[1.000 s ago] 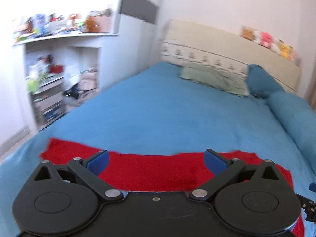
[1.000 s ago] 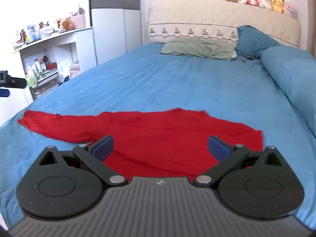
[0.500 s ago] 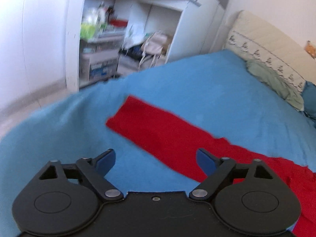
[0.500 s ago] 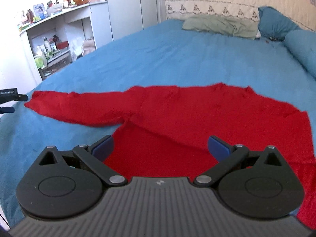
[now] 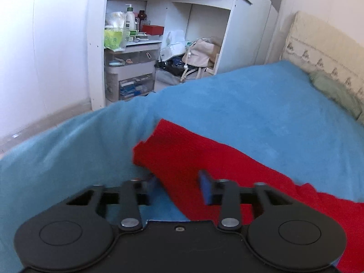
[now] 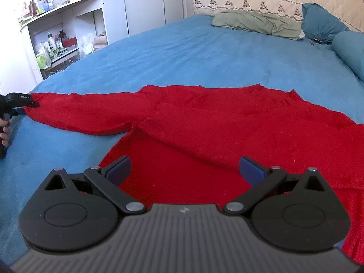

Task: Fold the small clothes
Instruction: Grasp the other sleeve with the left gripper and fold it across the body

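A red long-sleeved top (image 6: 204,122) lies spread flat on the blue bed, one sleeve (image 6: 75,109) stretched out to the left. In the left wrist view the cuff end of that sleeve (image 5: 173,145) lies just ahead of my left gripper (image 5: 179,186), whose jaws are partly closed around the sleeve's edge with a gap still between them. The left gripper also shows at the sleeve's tip in the right wrist view (image 6: 20,102). My right gripper (image 6: 184,168) is open and empty, hovering over the top's body near its lower hem.
The blue bedspread (image 6: 204,52) covers the bed. A green pillow (image 6: 257,22) and blue cushions (image 6: 320,22) lie at the headboard. A white shelf unit (image 5: 145,45) with bottles, drawers and bags stands beside the bed's left edge (image 5: 68,132).
My left gripper has swung left to the sleeve's cuff, dropped onto it and narrowed its jaws. My right gripper has moved closer over the top's body and stays open.
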A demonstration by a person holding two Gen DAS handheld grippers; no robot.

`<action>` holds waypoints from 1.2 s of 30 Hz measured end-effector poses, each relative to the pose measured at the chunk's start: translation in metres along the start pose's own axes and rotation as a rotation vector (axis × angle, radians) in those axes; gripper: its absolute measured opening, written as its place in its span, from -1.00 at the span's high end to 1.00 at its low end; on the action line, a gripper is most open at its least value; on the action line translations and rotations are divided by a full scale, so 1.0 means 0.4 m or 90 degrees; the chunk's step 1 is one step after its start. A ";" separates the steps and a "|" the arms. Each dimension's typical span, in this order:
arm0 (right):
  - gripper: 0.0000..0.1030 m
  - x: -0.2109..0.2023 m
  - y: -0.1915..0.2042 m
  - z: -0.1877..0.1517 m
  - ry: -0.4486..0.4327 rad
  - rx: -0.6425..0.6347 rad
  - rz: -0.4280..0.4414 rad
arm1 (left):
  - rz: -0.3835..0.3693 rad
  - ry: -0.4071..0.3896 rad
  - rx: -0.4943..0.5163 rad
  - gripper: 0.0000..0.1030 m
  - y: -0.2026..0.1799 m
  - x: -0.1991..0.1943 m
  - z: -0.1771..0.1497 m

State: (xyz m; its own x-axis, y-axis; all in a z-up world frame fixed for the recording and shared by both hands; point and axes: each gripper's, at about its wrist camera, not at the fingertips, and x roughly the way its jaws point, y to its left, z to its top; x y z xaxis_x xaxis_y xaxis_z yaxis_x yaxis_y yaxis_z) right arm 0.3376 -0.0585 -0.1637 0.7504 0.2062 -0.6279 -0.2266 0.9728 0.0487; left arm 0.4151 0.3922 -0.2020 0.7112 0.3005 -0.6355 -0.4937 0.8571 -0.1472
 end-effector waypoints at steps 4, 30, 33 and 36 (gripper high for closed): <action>-1.00 0.001 -0.005 -0.003 -0.005 -0.002 -0.002 | -0.004 0.007 0.009 0.84 -0.023 -0.016 0.015; -1.00 -0.265 -0.416 -0.028 -0.061 0.091 -0.122 | -0.432 0.085 0.286 0.84 -1.076 -0.409 -0.341; -1.00 -0.272 -0.464 -0.056 -0.048 0.106 -0.128 | -0.407 0.116 0.332 0.84 -1.115 -0.370 -0.449; -1.00 -0.268 -0.501 -0.086 -0.035 0.112 -0.132 | -0.392 0.117 0.371 0.78 -1.135 -0.353 -0.506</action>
State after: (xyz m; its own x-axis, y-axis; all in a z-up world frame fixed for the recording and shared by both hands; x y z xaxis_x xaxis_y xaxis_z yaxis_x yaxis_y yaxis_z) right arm 0.2811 -0.2792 -0.1328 0.8030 0.0014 -0.5960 0.0432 0.9972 0.0606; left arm 0.4375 -0.1239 -0.1987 0.6509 -0.3166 -0.6900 0.3234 0.9379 -0.1253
